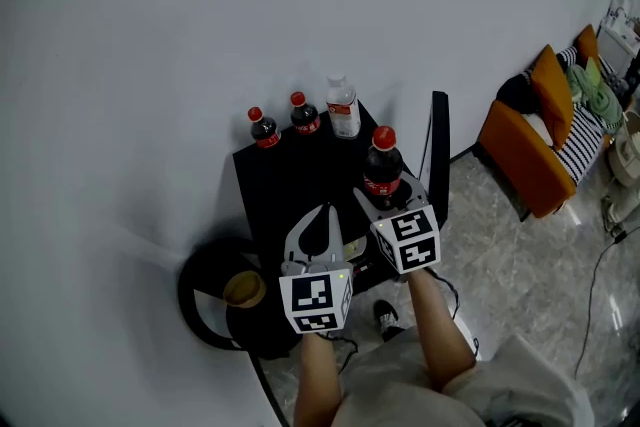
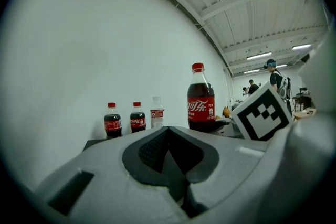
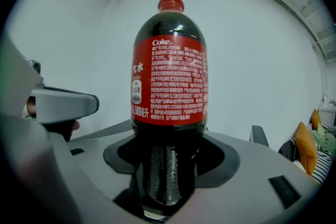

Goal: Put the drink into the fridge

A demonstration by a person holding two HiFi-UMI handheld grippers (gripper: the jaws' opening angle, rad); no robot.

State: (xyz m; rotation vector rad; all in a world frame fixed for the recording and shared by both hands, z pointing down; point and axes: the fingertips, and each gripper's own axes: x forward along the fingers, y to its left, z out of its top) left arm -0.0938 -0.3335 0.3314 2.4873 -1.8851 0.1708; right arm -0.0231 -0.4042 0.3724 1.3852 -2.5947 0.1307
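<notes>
A large cola bottle (image 1: 383, 167) with a red cap stands upright over the front right of the black fridge top (image 1: 290, 177). My right gripper (image 1: 388, 202) is shut on its lower body; in the right gripper view the bottle (image 3: 169, 81) fills the gap between the dark pads (image 3: 118, 152). My left gripper (image 1: 327, 211) hovers just left of it, jaws together and holding nothing. Two small cola bottles (image 1: 264, 128) (image 1: 304, 114) and a water bottle (image 1: 343, 107) stand along the back by the wall. The left gripper view shows the large bottle (image 2: 201, 99) beside the right gripper's marker cube (image 2: 262, 113).
A black panel (image 1: 438, 147) stands upright at the fridge's right side. A round black object (image 1: 212, 307) sits on the floor at the left. An orange sofa (image 1: 535, 140) is off to the right. People (image 2: 273, 75) stand far off in the room.
</notes>
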